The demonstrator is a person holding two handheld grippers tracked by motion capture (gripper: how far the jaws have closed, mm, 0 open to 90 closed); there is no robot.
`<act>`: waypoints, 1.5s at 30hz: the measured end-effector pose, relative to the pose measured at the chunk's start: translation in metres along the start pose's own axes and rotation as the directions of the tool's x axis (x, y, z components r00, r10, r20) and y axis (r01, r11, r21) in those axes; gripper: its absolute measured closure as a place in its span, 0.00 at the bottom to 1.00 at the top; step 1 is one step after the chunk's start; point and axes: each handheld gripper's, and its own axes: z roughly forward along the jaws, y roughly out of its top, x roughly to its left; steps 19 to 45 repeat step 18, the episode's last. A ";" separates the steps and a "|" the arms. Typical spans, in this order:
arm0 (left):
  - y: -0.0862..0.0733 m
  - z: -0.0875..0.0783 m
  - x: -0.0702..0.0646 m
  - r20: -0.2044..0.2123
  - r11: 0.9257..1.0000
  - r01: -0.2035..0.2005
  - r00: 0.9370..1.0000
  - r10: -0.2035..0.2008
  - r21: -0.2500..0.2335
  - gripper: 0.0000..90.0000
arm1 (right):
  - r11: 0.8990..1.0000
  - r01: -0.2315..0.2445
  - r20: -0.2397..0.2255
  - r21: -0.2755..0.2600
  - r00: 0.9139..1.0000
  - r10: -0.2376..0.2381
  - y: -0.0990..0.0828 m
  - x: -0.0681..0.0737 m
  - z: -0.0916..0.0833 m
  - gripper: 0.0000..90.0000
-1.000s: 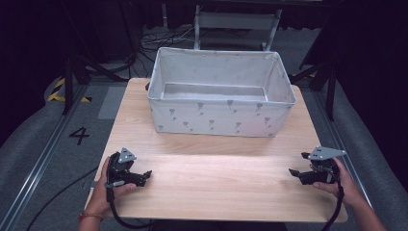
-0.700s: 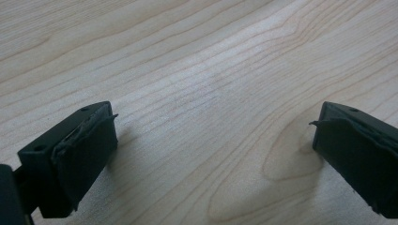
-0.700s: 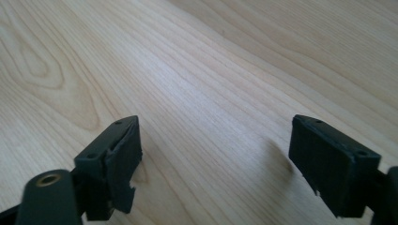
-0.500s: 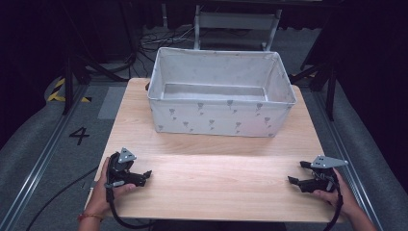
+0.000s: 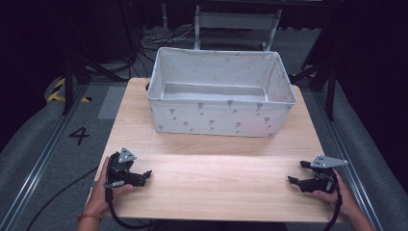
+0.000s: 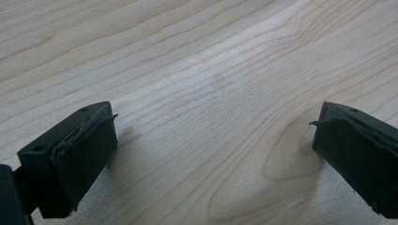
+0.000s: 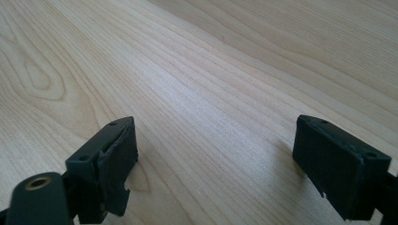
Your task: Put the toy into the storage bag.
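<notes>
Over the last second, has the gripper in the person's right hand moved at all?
Yes. The right gripper has slid toward the table's near edge, away from the fabric bin, which stayed put.

Lab or recording studio, not a home. Pale wooden table [image 5: 216, 178] standing alone on grey carpeted floor [image 5: 33, 144], flanked by metal floor rails [image 5: 45, 149]. Number 4 [image 5: 79, 135] marked on floor at left, yellow-black hazard tape [image 5: 60, 91] beyond it. Loose cables [image 5: 159, 41] and black stand legs [image 5: 332, 82] behind, against dark, unlit surroundings.
</notes>
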 end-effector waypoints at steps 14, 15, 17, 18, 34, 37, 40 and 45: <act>0.001 0.001 -0.002 -0.014 1.000 0.016 1.000 -0.016 0.002 0.00 | 1.000 -0.005 0.006 0.000 1.000 0.005 0.000 0.001 0.000 0.16; 0.001 0.001 -0.002 -0.014 1.000 0.017 1.000 -0.017 0.002 0.00 | 1.000 -0.006 0.009 0.001 1.000 0.006 0.000 0.001 0.000 0.15; 0.001 0.001 -0.002 -0.014 1.000 0.016 1.000 -0.016 0.002 0.00 | 1.000 -0.010 0.014 0.002 1.000 0.010 0.000 0.001 0.000 0.15; 0.001 0.001 -0.002 -0.014 1.000 0.016 1.000 -0.016 0.002 0.00 | 1.000 -0.010 0.014 0.002 1.000 0.010 0.000 0.001 0.000 0.15; 0.001 0.001 -0.002 -0.014 1.000 0.016 1.000 -0.016 0.002 0.00 | 1.000 -0.010 0.014 0.002 1.000 0.010 0.000 0.001 0.000 0.15; 0.001 0.001 -0.002 -0.014 1.000 0.016 1.000 -0.016 0.002 0.00 | 1.000 -0.010 0.014 0.002 1.000 0.010 0.000 0.001 0.000 0.15; 0.001 0.001 -0.002 -0.014 1.000 0.016 1.000 -0.016 0.002 0.00 | 1.000 -0.010 0.014 0.002 1.000 0.010 0.000 0.001 0.000 0.15; 0.001 0.001 -0.002 -0.014 1.000 0.016 1.000 -0.016 0.002 0.00 | 1.000 -0.010 0.014 0.002 1.000 0.010 0.000 0.001 0.000 0.15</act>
